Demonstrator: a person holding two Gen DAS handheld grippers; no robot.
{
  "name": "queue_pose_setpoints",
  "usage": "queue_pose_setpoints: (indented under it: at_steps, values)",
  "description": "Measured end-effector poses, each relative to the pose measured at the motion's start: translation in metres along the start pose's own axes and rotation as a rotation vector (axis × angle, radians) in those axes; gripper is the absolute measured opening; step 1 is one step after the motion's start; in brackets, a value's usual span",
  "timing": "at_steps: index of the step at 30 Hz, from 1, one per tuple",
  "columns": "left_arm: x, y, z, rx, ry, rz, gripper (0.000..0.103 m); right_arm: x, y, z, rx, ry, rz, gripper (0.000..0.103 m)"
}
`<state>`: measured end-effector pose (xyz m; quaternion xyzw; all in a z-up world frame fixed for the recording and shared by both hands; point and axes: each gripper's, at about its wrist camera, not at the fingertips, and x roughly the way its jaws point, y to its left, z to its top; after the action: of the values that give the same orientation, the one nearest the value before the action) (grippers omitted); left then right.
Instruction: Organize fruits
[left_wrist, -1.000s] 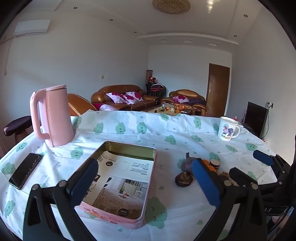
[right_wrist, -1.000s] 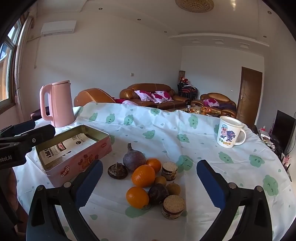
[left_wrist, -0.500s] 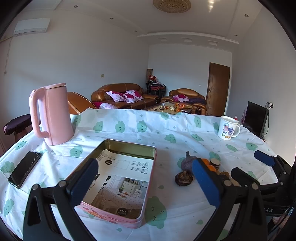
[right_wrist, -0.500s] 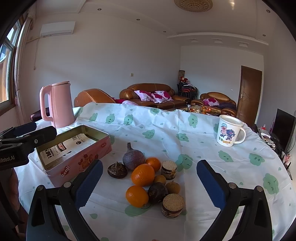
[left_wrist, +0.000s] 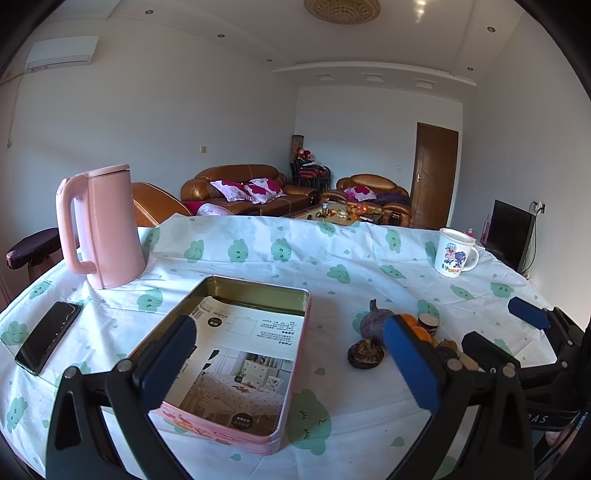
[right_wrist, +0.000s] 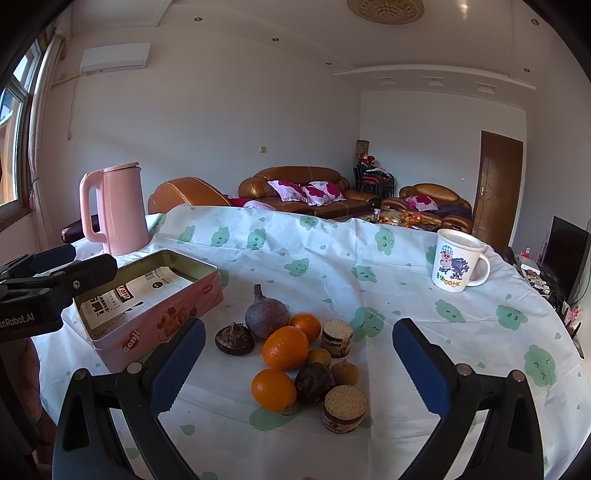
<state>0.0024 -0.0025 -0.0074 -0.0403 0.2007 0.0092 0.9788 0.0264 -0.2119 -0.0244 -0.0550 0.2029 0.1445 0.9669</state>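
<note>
Both grippers hang wide open and empty: the left gripper over the pink tin, the right gripper above the fruit pile just beside it. Closing on one orange could send touching neighbours rolling.

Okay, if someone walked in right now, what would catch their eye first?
Probably the heap of oranges and dark fruits in the middle of the cloud-print tablecloth, right ahead of the open right tool. Left of it sits the open pink tin, holding only printed paper, with the tall pink kettle behind.
</note>
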Motion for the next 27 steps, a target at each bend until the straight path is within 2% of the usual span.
queue_pose_setpoints:
  at_steps: [27]
  values:
    - [0.0002,-0.0003,-0.0005,0.001,0.004,-0.001,0.103,0.0013,-0.0013,-0.0067,0.009,0.012,0.003,0.102]
